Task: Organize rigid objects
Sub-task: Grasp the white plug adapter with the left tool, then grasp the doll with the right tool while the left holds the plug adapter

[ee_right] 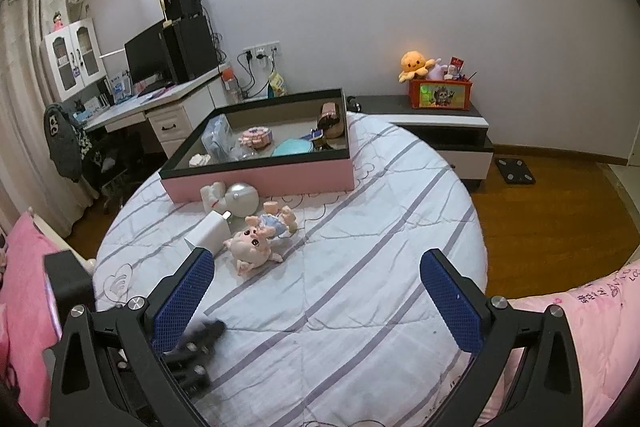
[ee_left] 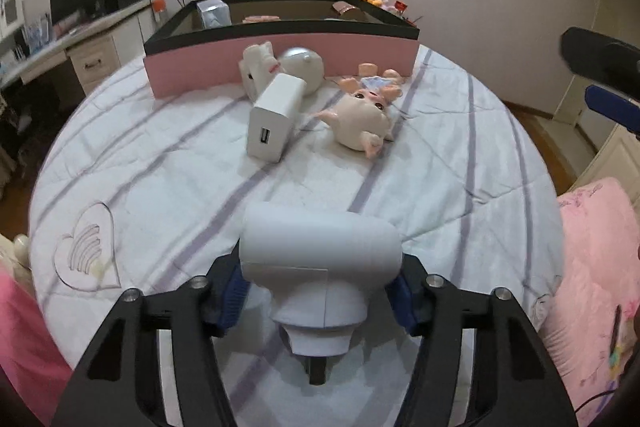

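Observation:
A white hair dryer (ee_left: 320,247) lies on the striped bed cover, and my left gripper (ee_left: 320,289) is shut on its body, one blue pad pressed against each side. Farther up the bed lie a white charger block (ee_left: 272,119) (ee_right: 208,233), a pink pig doll (ee_left: 362,115) (ee_right: 256,247), a silver dome (ee_left: 302,65) (ee_right: 240,199) and a small white figure (ee_left: 258,67). They lie in front of the pink storage box (ee_left: 280,61) (ee_right: 260,179). My right gripper (ee_right: 316,299) hangs open over the bed with nothing between its fingers.
The box holds several small items. A desk with a monitor (ee_right: 148,59) stands to the left, and a low cabinet (ee_right: 440,123) with an orange toy bin is behind the bed. Pink bedding (ee_left: 592,267) lies on the right, beyond the bed's edge above the wood floor.

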{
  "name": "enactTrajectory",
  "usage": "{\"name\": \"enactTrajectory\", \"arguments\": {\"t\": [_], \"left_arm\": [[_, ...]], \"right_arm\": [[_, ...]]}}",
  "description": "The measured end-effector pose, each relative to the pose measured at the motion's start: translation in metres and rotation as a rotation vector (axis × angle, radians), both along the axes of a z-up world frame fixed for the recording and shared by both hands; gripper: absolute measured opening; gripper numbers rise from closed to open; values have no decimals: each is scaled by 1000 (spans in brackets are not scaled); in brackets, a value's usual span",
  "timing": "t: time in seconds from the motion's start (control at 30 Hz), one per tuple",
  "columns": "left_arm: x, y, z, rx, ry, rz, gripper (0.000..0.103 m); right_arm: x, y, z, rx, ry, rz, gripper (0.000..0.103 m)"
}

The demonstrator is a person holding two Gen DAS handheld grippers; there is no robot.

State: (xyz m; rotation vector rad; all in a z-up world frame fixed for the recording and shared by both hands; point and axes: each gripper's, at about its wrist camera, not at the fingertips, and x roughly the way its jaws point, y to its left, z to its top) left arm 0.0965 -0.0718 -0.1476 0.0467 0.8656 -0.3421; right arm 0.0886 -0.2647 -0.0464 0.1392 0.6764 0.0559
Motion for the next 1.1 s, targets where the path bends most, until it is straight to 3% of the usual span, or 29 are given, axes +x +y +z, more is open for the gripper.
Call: {"name": "enactTrajectory", "arguments": {"t": [0.07,0.53,0.9,1.1], "left_arm": [[2,7,2,-26,10,11,60],[38,62,19,-14,-13,158,60],[61,77,20,-14,-11,188,60],[67,79,19,-13,-10,190,60]], "right_arm": [[8,2,-6,0,22,6,103],[81,41,-55,1,155,65,103],[115,65,-85,-42,237,66,103],[117,78,-94,-114,248,71,103]]}}
